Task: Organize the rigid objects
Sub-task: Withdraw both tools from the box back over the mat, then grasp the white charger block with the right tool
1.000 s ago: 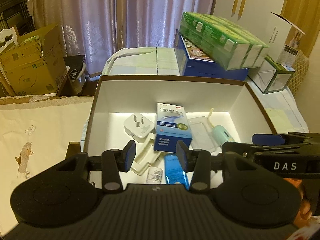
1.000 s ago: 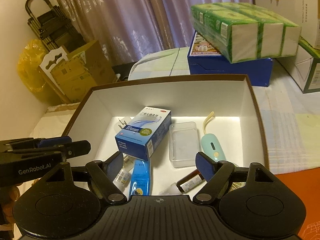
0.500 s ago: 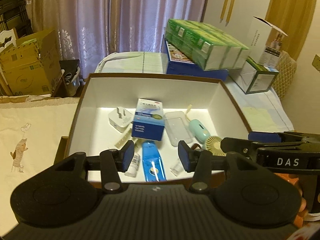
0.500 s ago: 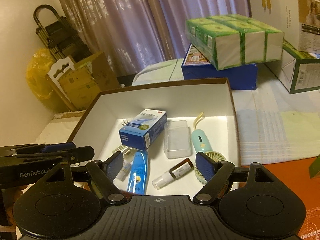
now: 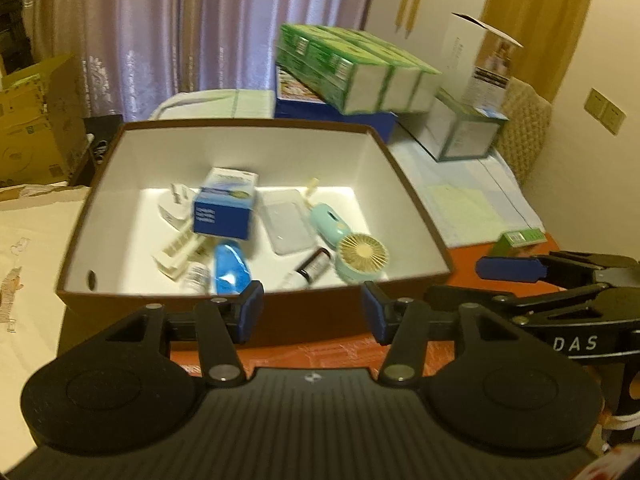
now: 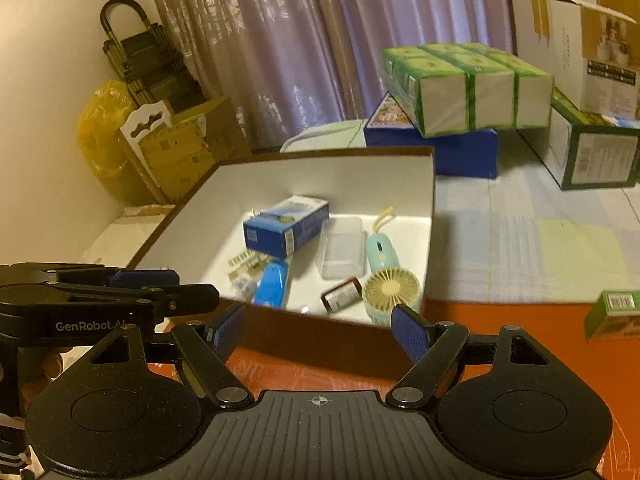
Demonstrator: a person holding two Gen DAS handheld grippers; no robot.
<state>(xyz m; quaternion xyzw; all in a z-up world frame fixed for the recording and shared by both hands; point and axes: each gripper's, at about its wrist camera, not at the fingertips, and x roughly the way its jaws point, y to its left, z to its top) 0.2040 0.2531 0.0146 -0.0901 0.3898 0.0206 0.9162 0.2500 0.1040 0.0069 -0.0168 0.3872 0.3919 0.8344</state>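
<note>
The left gripper (image 5: 312, 312) has just been opening, nothing between its fingers; the right gripper (image 6: 318, 330) gapes empty, the box (image 5: 256, 320) at 12 o'clock.

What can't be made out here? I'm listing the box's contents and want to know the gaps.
- Blue medicine box: print blurred in both views.
- White plug adapter: hidden behind that box in the right wrist view.
- Brown bottle: label too small.
- Green carton: cut off by the right wrist view's edge.
</note>
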